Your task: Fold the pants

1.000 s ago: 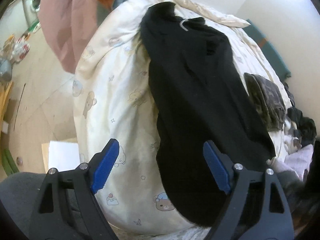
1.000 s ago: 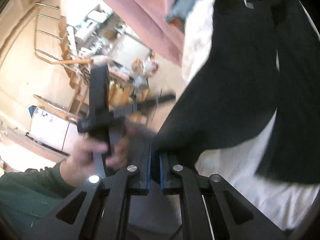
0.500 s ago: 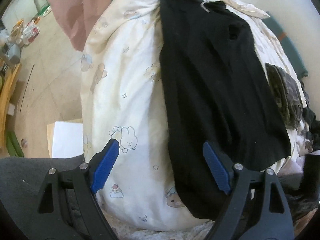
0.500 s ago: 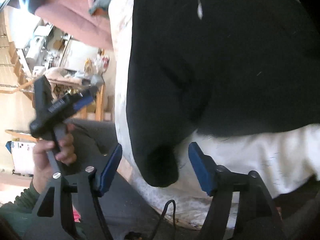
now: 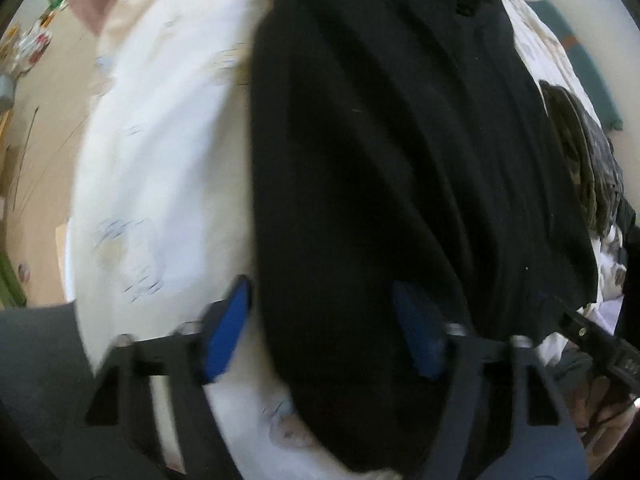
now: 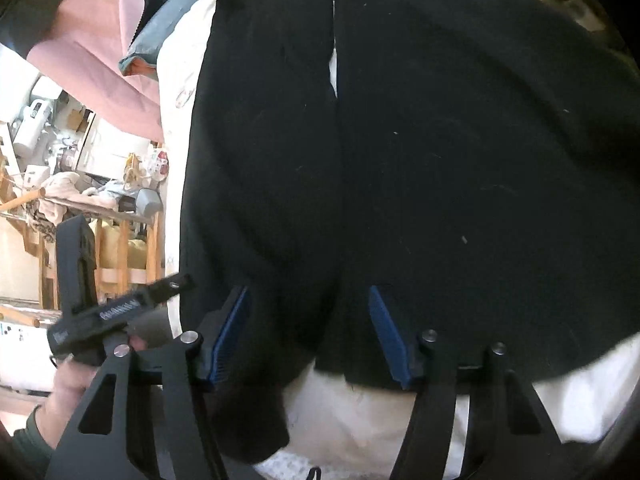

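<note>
Closest in the left wrist view, the left gripper is closing, its blue pads apart on either side of the hem end of the black pants, not yet pressing the cloth. The right gripper is closing too, jaws still apart astride the pants' lower edge. The pants lie lengthwise on a white cartoon-print duvet. Beyond, a pink cloth hangs, and a camouflage garment lies beside the pants.
</note>
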{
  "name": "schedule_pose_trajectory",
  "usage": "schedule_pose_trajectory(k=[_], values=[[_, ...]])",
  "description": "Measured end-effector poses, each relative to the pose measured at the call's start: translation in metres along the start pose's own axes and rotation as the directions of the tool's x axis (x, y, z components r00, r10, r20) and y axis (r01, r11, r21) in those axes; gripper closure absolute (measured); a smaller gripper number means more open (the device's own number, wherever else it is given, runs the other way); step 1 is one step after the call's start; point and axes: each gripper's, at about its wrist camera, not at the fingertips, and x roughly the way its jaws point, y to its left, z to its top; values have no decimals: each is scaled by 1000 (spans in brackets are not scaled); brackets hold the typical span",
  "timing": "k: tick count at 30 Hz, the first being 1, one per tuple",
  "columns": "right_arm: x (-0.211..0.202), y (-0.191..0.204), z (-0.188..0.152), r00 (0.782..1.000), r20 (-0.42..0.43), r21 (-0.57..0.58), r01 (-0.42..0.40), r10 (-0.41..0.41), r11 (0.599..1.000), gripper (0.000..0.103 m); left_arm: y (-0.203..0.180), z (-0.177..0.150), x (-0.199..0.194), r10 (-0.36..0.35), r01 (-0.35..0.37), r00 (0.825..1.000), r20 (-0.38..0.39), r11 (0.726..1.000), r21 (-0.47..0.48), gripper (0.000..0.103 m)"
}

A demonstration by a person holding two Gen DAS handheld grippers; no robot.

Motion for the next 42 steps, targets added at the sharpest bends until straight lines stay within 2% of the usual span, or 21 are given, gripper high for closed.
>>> schedule_pose_trajectory(k=[1, 2, 4, 7, 9, 11, 14, 15, 17, 18, 19, 22, 24, 26, 30, 35, 37, 38, 39, 41, 42], values=[[0, 1, 0, 1000, 4, 2, -6, 6, 1000, 40, -2, 3, 2, 5, -5, 1000, -5, 1000, 4, 97], [-1, 1, 2, 1000, 11, 10, -18, 18, 1000, 40, -2, 6, -1, 11, -11, 1000, 10, 1000, 6, 100], [-3, -5, 2, 999, 22, 26, -43, 43, 999, 40, -1, 11, -22, 27, -29, 996, 87, 999, 23, 101], [-11, -16, -1, 998, 37, 57, -43, 41, 997, 40, 3, 24, -59, 43, -57, 987, 156, 994, 90, 101], [-10, -23, 1, 998, 42, 79, -41, 38, 996, 40, 20, 39, -81, 94, -108, 974, 208, 992, 59, 100], [-10, -26, 3, 998, 48, 96, -51, 47, 994, 40, 40, 56, -88, 184, -191, 952, 244, 982, 4, 101], [-11, -23, 5, 998, 57, 81, -39, 35, 996, 40, 69, 76, -78, 297, -285, 927, 230, 955, -85, 99], [-12, -23, 5, 998, 57, 72, -35, 31, 997, 40, 76, 79, -72, 332, -315, 919, 211, 943, -109, 97], [-10, -22, 4, 999, 50, 63, -24, 20, 998, 40, 86, 80, -61, 361, -339, 915, 178, 930, -145, 94], [-10, -23, 3, 999, 46, 63, -22, 19, 998, 40, 90, 79, -55, 368, -348, 919, 143, 926, -146, 84], [-8, -24, 2, 999, 38, 65, -20, 17, 998, 40, 91, 73, -53, 355, -336, 927, 125, 930, -147, 81], [-5, -23, 1, 999, 29, 66, -15, 14, 998, 40, 86, 65, -67, 300, -282, 942, 151, 950, -134, 60], [-3, -20, 1, 999, 21, 62, -27, 26, 998, 40, 74, 59, -80, 270, -252, 945, 185, 961, -117, 39], [6, -13, 2, 998, -15, 62, -62, 63, 996, 40, 64, 49, -97, 246, -230, 943, 224, 968, -97, 33], [38, 16, 4, 992, -74, 13, -101, 101, 995, 40, 53, 40, -103, 196, -184, 959, 205, 980, -77, 33], [90, 44, 18, 989, -68, -27, -137, 135, 990, 40, 52, 34, -92, 199, -190, 958, 206, 980, -63, 33], [105, 50, 20, 985, -70, -43, -164, 161, 986, 66, 55, 34, -86, 192, -185, 957, 218, 981, -51, 33], [111, 56, 19, 982, -85, -69, -177, 171, 982, 94, 58, 33, -85, 193, -188, 953, 233, 981, -42, 33], [111, 62, 18, 985, -80, -97, -157, 150, 983, 96, 60, 33, -84, 193, -188, 952, 238, 981, -44, 33], [91, 73, 13, 984, -47, -145, -174, 169, 974, 98, 62, 35, -87, 156, -143, 956, 249, 987, -68, 33], [73, 77, 11, 984, -20, -171, -175, 174, 970, 98, 62, 36, -91, 140, -125, 951, 277, 990, -69, 33]])
